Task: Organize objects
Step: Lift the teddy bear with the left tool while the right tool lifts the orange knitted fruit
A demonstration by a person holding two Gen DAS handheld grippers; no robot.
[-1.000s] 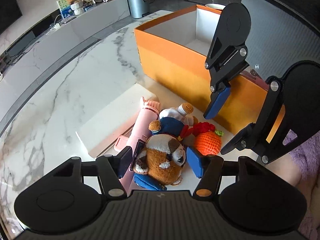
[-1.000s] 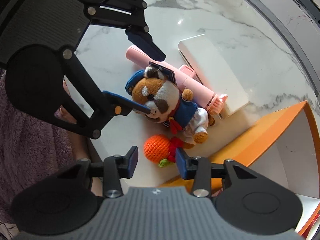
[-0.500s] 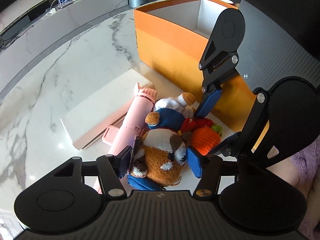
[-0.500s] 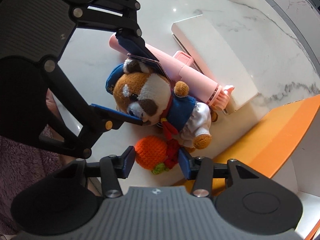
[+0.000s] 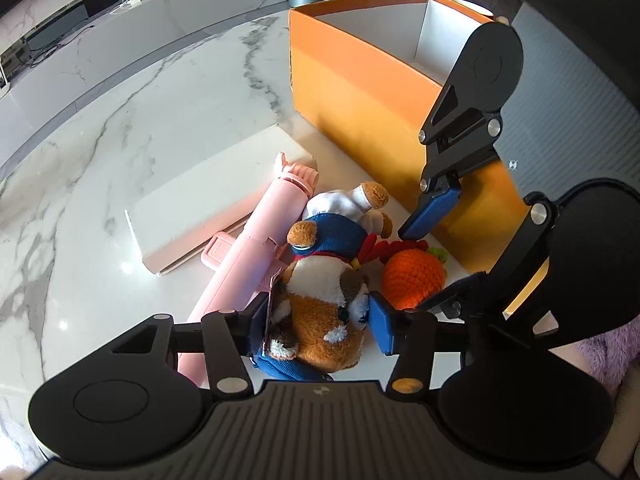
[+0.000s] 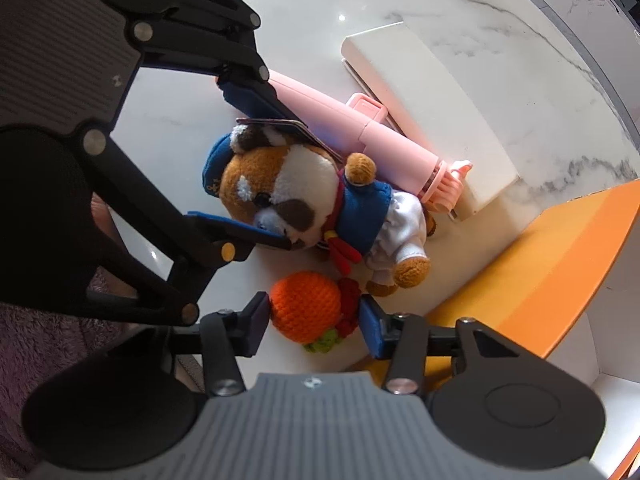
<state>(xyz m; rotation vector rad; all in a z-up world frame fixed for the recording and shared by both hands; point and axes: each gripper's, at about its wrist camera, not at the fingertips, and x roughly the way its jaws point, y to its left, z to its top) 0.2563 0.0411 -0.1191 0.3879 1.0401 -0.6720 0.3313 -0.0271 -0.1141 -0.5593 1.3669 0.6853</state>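
A brown and white plush dog (image 5: 320, 288) in a blue sailor outfit lies on the marble table (image 5: 140, 128). My left gripper (image 5: 322, 320) has its jaws closing, and both pads press on the dog's head (image 6: 280, 184); a small tag sits under the left pad. Beside the dog lies a crochet orange (image 6: 304, 308) with red and green trim. My right gripper (image 6: 312, 320) points down over it, jaws closing a little, pads against its two sides. In the left wrist view the right gripper (image 5: 420, 268) straddles the orange (image 5: 412, 280).
A pink handheld fan (image 5: 256, 248) lies against the dog's back, resting partly on a flat white box (image 5: 208, 200). A tall orange box (image 5: 360, 96), open on top with a white inside, stands just behind the toys. A purple fleece sleeve (image 6: 48, 344) shows at the left.
The left jaws have narrowed onto the dog's head. The right gripper has come closer to the orange, which now sits between its pads.
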